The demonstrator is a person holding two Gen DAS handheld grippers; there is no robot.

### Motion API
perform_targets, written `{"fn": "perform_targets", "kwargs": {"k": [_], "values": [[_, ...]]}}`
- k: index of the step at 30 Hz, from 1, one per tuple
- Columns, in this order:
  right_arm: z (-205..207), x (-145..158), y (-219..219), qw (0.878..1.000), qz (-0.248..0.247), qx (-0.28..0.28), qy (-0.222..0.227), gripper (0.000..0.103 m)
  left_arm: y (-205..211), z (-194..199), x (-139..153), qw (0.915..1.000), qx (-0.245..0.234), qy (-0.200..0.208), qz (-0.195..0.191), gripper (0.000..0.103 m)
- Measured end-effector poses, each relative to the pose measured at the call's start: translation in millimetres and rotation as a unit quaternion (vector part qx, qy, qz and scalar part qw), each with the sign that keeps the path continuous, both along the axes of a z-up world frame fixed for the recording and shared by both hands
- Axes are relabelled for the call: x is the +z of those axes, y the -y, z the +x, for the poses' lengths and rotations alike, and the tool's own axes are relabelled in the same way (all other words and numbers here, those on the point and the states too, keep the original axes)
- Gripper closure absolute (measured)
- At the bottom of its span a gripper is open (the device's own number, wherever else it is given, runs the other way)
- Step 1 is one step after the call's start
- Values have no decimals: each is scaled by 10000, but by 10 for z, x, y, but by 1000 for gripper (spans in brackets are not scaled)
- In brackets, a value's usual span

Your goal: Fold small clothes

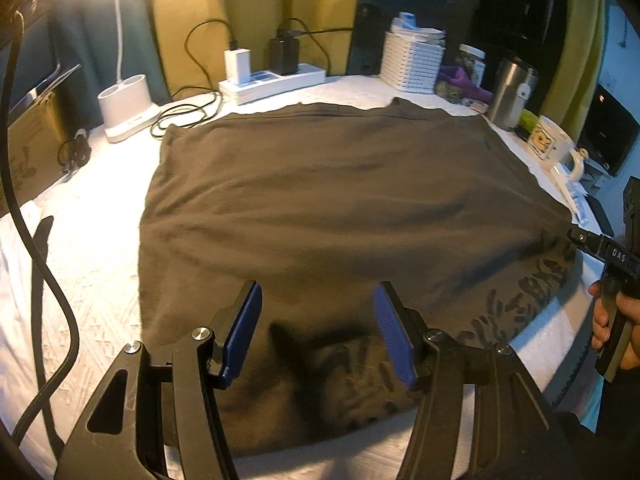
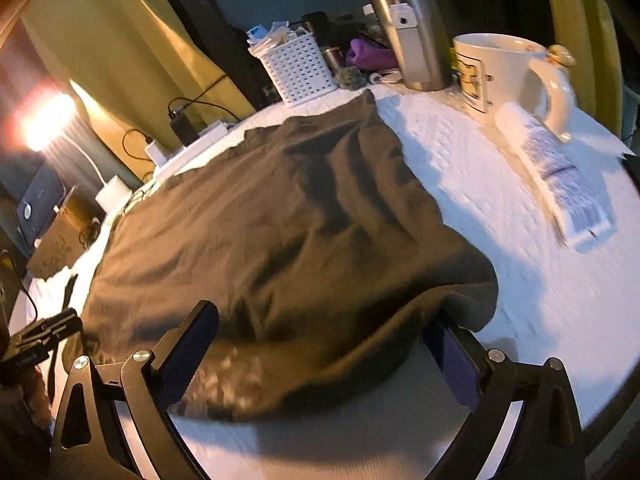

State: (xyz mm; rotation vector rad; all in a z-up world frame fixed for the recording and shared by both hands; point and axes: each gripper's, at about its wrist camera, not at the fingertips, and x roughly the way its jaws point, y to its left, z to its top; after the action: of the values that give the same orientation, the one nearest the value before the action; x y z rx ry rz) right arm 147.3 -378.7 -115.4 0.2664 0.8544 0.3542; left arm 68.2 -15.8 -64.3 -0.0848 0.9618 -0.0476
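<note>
Left wrist view has the brown shirt (image 1: 340,208) spread flat across the white tablecloth (image 1: 88,264), filling most of the table in front of me. My left gripper (image 1: 318,322) hangs over the near hem with its blue pads spread wide, holding nothing; the cloth lies straight ahead and below, between the two fingers.

Over on the right wrist camera, the right gripper (image 2: 320,354) is spread wide too. The near right corner of the shirt bulges up and drapes between its fingers, hiding part of the right one, but nothing is pinched.

What matters for the fold as I see it: the shirt runs away from both grippers toward the power strip (image 1: 272,82) and the white basket (image 1: 412,64), and the hem lies crosswise to the fingers. Both hands sit along that same near edge, left about mid-hem, right at the corner, so I'd guess the right is better placed to grab first. The mug (image 2: 508,76) and steel tumbler (image 2: 416,28) sit just off the far right side, well clear of the hem.
</note>
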Motion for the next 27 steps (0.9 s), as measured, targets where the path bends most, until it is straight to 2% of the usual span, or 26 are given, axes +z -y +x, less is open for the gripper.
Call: {"fn": "perform_targets", "kwargs": {"k": [4, 8, 10, 12, 14, 20, 27], "values": [[133, -1, -155, 9999, -3, 148, 62, 2, -153, 38, -19, 9998, 167, -53, 24, 45], [249, -16, -293, 9997, 38, 202, 133, 6, -320, 74, -36, 9994, 317, -105, 47, 45], [326, -12, -352, 9998, 47, 185, 115, 21, -401, 94, -41, 9992, 381, -114, 48, 45], [399, -14, -386, 9999, -15, 103, 84, 48, -465, 110, -40, 9991, 419, -113, 41, 45], [476, -35, -399, 9999, 12, 102, 58, 60, -533, 128, -38, 9989, 463, -98, 23, 45], [595, -16, -400, 9997, 86, 225, -59, 71, -716, 169, -53, 9985, 544, -64, -69, 45], [609, 256, -520, 9994, -37, 265, 208, 74, -909, 192, -58, 9979, 614, 0, -182, 45]]}}
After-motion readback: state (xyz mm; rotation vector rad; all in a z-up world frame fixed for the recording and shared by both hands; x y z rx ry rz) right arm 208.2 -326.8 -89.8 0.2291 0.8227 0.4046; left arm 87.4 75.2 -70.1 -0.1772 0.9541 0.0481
